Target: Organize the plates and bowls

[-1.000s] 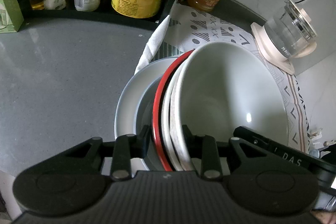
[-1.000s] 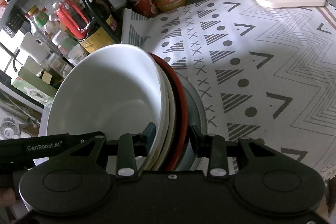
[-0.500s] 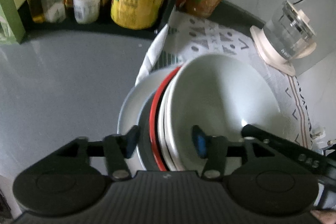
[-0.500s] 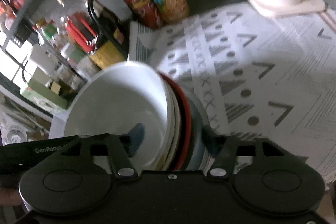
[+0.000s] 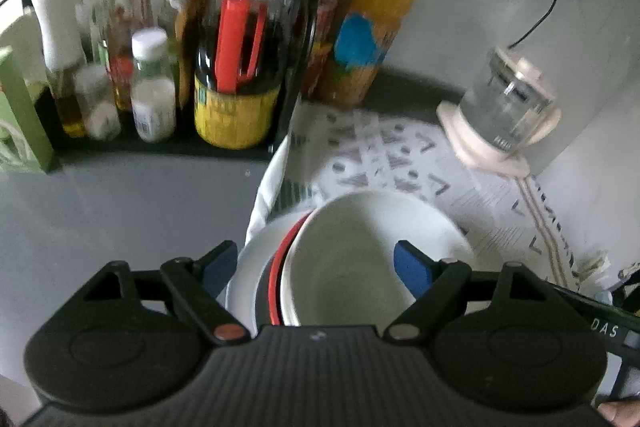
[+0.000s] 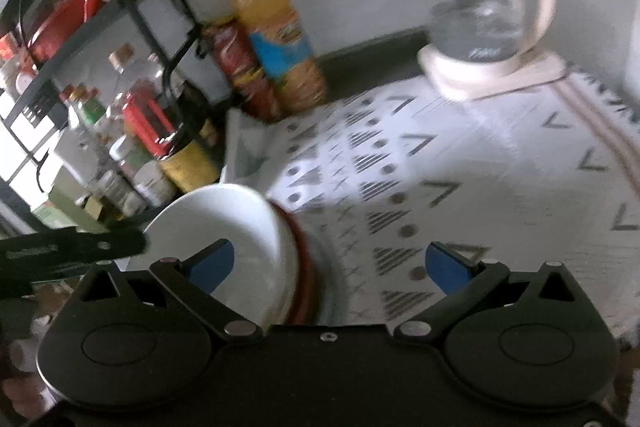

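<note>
Two grippers: the left gripper and the right gripper both have their jaws spread wide, pinching nothing.
Left jaws: they stand on both sides of the stack rim without touching it, as far as I can see; the blue pads are free.
Right jaws: one pad is in front of the bowl's inside, the other over the cloth at 3 o'clock; no contact is visible.
Stack: a deep white ceramic bowl sits on top, nested in a red-rimmed dish, a dark grey bowl and a wide pale plate at the bottom.
Place of stack: it rests on the edge of the white cloth with grey geometric pattern, next to the bare grey tabletop at 9 o'clock.
Surroundings: a black wire rack with sauce bottles at 11 o'clock, an orange drink bottle at 12 o'clock, a glass kettle on a cream base at 2 o'clock.
Progress: the dishes are already gathered in one nested pile, so I judge the stacking as done.
Left to do: no loose plate or bowl appears in either view; perhaps nothing is left, but the views are blurred and narrow.
</note>
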Available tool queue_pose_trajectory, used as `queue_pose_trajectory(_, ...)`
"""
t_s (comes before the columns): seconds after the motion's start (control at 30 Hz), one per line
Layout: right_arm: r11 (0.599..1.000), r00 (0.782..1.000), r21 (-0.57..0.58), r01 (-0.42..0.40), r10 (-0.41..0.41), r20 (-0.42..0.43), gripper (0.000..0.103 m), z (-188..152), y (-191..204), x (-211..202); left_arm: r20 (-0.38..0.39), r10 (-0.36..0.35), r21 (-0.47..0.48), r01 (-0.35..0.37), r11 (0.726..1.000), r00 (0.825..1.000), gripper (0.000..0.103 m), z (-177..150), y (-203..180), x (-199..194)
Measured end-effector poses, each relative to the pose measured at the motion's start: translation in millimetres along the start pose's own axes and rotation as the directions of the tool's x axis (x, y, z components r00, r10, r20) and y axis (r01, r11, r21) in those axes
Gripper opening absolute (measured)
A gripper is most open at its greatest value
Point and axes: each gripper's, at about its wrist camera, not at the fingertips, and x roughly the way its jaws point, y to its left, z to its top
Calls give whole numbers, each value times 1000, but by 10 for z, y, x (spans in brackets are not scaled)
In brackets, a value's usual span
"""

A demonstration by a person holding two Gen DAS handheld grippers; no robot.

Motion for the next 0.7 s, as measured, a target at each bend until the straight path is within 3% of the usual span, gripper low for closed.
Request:
queue_pose_trajectory(0.1,999,997,-10,33,-33,69,103,11,-60,-238,42,-22,-2,22,1000,999,89,-50,-70,-195)
queue_pose_trajectory(0.3,994,988,-27,104,-100,119,103,-121,-124,-707,80,-42,26,40,999,996,91,-263,-225,-524)
queue_pose_trajectory(0.4,992,982,-30,126,-121,143,103,-226,-139,-952,110,-40,62,33,998,993,97,-396,-329,-703)
queue_pose_trajectory(0.7,994,975,-42,104,-93,204,103,-517,-117,-1632,135,-51,93,39,995,990,103,-821,-501,-1176)
